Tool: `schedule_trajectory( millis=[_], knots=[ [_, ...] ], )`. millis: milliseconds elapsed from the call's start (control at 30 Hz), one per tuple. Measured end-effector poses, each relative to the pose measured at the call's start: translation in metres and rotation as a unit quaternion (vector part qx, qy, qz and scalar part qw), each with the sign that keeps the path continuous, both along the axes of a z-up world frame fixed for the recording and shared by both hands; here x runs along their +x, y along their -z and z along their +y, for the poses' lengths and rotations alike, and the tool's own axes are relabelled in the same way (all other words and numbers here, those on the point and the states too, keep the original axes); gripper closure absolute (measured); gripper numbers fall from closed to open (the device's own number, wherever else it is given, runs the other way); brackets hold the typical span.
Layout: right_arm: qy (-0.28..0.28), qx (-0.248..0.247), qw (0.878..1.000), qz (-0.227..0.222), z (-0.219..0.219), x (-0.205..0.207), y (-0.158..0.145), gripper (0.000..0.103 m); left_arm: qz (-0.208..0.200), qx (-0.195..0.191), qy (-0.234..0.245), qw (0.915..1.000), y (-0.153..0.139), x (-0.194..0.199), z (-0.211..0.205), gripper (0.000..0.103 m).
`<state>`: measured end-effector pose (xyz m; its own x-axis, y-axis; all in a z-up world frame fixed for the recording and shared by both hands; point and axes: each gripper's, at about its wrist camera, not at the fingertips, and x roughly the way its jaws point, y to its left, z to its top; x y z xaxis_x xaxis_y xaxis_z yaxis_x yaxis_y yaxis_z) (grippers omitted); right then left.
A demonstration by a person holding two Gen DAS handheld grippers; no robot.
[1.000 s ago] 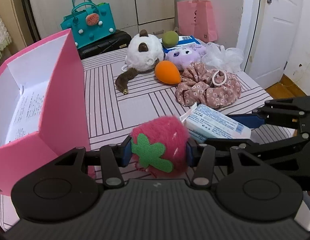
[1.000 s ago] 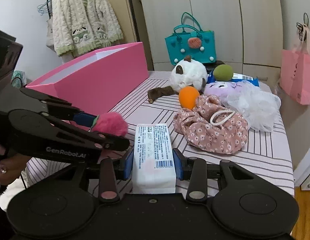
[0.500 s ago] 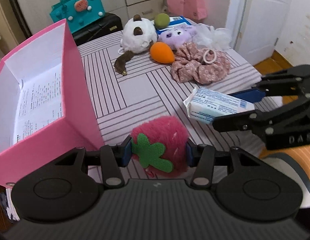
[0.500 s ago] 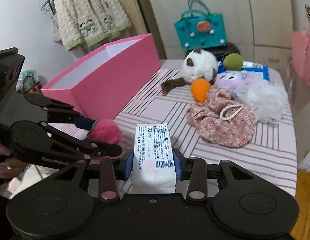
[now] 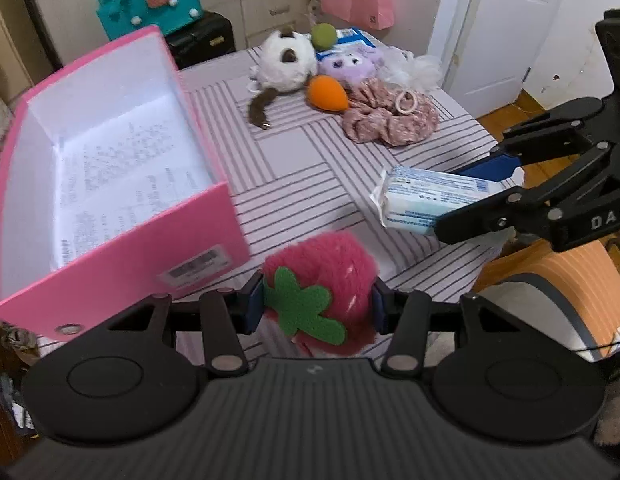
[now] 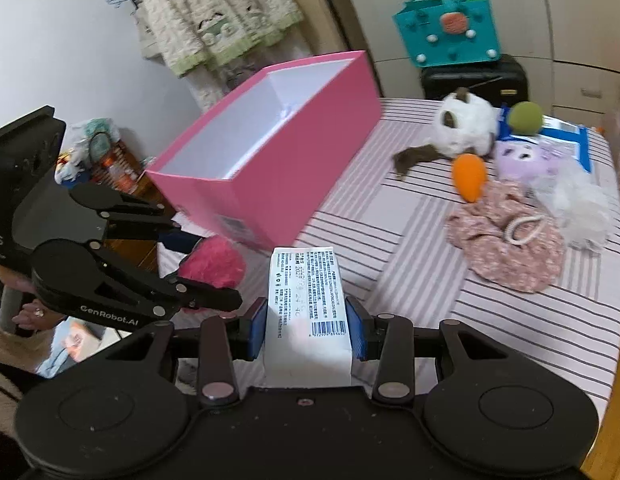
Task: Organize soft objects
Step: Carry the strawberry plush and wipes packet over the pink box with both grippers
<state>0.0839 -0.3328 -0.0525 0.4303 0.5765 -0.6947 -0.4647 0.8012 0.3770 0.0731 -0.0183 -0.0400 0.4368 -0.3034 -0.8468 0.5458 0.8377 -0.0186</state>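
Task at an early stage. The left gripper point(image 5: 316, 308) pinches a fuzzy pink plush strawberry with a green felt leaf point(image 5: 322, 292); the right gripper point(image 6: 308, 328) pinches a white plastic-wrapped tissue pack with printed text and a barcode point(image 6: 306, 300). Both items are held above the near part of the table, beside the open rectangular pink cardboard box point(image 5: 122, 256), whose white interior shows only a printed sheet and no soft objects.

Left on the far side, close together: a white-and-brown plush animal point(image 5: 284, 62), an orange sponge egg point(image 5: 326, 94), a round green ball point(image 5: 324, 36), a lilac plush point(image 5: 352, 62), a floral pink fabric scrunchie point(image 5: 390, 124) and a white mesh puff point(image 5: 416, 68).

Surface: a table under a pink-grey striped cloth point(image 5: 298, 156). Room: cream cabinets, a teal tote bag point(image 5: 150, 0), a white door point(image 5: 506, 20).
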Motion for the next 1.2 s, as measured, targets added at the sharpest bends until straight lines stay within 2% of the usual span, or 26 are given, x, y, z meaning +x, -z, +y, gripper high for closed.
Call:
schedule_trajectory(
  millis=[200, 300, 400, 533, 733, 833, 933, 1067, 1200],
  knots=[
    [-0.026, 0.005, 1.0, 0.001, 0.022, 0.003, -0.015, 0.057, -0.001, -0.033, -0.004, 0.9995, -0.015, -0.008, 0.028, 0.054],
    [-0.045, 0.014, 0.999, 0.004, 0.034, 0.008, -0.021, 0.057, 0.037, -0.059, 0.008, 0.9975, -0.021, -0.007, 0.04, 0.054],
    [-0.063, 0.023, 0.998, 0.002, 0.047, 0.015, -0.029, 0.057, 0.037, -0.059, 0.012, 0.9975, -0.029, -0.009, 0.048, 0.054],
    [-0.078, 0.02, 0.997, -0.019, 0.064, 0.02, -0.043, 0.057, 0.007, -0.053, -0.002, 0.9986, -0.042, -0.007, 0.06, 0.054],
    [-0.087, 0.002, 0.993, -0.078, 0.086, 0.036, -0.057, 0.057, -0.056, -0.037, -0.046, 0.9967, -0.054, 0.011, 0.08, 0.054],
    [-0.085, 0.0, 0.991, -0.106, 0.096, 0.05, -0.064, 0.057, -0.072, -0.035, -0.069, 0.9945, -0.057, 0.029, 0.087, 0.053],
    [-0.08, -0.016, 0.988, -0.134, 0.107, 0.07, -0.068, 0.057, -0.106, -0.014, -0.104, 0.9888, -0.055, 0.056, 0.09, 0.053],
    [-0.064, -0.051, 0.981, -0.174, 0.125, 0.097, -0.059, 0.057, -0.089, -0.02, -0.132, 0.9871, -0.048, 0.104, 0.097, 0.053],
    [-0.054, -0.071, 0.981, -0.171, 0.144, 0.134, -0.054, 0.057, -0.079, -0.006, -0.157, 0.9844, -0.039, 0.15, 0.1, 0.053]
  ],
)
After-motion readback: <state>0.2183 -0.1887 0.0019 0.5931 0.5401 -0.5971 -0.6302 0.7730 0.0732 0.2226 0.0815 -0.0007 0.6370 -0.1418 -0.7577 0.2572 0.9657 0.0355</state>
